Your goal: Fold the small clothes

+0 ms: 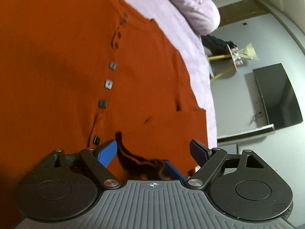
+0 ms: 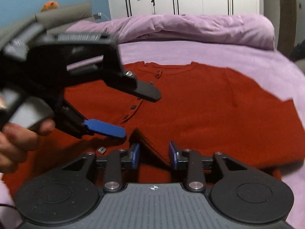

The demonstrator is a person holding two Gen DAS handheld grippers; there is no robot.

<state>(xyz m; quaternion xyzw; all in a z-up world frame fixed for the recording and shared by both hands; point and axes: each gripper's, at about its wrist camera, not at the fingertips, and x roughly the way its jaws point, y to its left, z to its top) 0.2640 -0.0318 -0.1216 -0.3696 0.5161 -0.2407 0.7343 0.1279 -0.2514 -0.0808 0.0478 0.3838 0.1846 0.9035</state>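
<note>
Rust cardigan spread flat, buttons up, on lilac bedding; one flap already turned over the front near the hem. Left gripper jaws wide apart, flap edge lying between them, not pinched. Right gripper jaws partly apart, straddling the same folded edge; pads apparently clear of the cloth. Judged early in the fold: remaining side and the crosswise folds still to do.
</note>
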